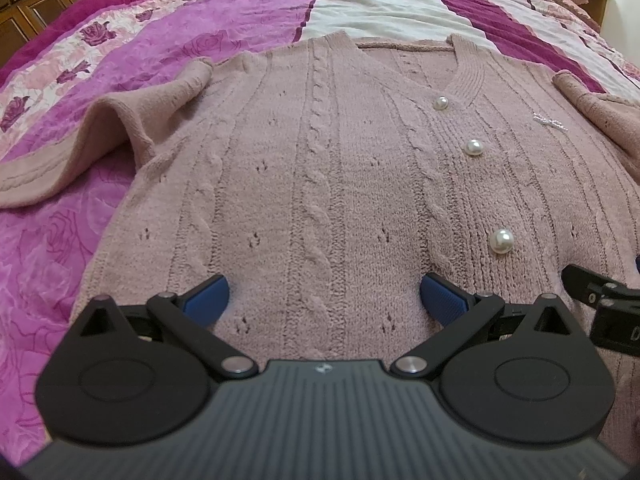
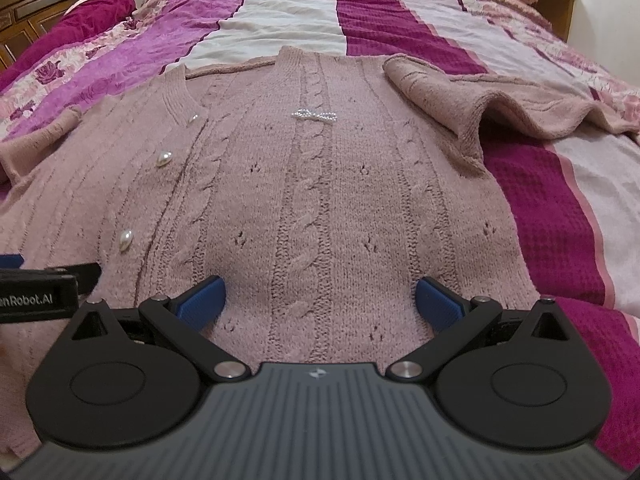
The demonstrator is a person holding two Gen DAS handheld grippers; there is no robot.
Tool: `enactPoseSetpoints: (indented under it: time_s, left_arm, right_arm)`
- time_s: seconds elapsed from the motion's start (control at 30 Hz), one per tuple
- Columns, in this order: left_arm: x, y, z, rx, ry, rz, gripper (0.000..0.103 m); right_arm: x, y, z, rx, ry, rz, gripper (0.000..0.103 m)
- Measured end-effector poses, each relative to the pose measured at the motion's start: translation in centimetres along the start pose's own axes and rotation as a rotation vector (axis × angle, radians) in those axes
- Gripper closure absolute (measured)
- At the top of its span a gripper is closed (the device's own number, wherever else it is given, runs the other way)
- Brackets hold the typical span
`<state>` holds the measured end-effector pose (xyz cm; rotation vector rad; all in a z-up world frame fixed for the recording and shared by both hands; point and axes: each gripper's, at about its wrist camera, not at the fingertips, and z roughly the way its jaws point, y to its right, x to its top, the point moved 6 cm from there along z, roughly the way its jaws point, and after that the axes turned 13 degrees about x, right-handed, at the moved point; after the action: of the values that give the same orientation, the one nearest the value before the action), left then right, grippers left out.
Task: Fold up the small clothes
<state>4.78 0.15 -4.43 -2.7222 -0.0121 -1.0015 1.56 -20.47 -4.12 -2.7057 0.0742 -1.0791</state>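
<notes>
A: Knitted wool, dusty pink: one cardigan (image 1: 320,168), cable pattern, pearl buttons (image 1: 474,147), bead bow (image 2: 314,116). Lies flat, front up, across the middle of the bed (image 2: 540,208), neck toward the headboard.

B: Handling?

A: Soft, light, stretchy; likely sags and drags when lifted. Take the hem corners or a sleeve (image 2: 460,108), clear of buttons.

B: Grippers?

A: Left gripper (image 1: 324,300) and right gripper (image 2: 318,302) low over the hem, apparently touching; jaws wide apart, holding nothing.
</notes>
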Motion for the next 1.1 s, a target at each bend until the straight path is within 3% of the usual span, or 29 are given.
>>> enactPoseSetpoints:
  time_s: [0.47, 0.7, 1.1]
  left_arm:
    - [1.3, -1.0, -1.3, -0.044, -0.027, -0.032, 0.0]
    - [2.3, -1.7, -2.1, -0.05, -0.026, -0.072, 0.0]
    - [2.7, -1.2, -1.9, -0.057, -0.053, -0.081, 0.0]
  right_arm:
    - [2.1, 1.7, -3.0, 0.319, 0.047, 0.226, 0.0]
    - [3.6, 3.9, -4.4, 0.349, 0.084, 0.289, 0.0]
    - [6.5, 12.3, -5.0, 0.318, 0.172, 0.421, 0.0]
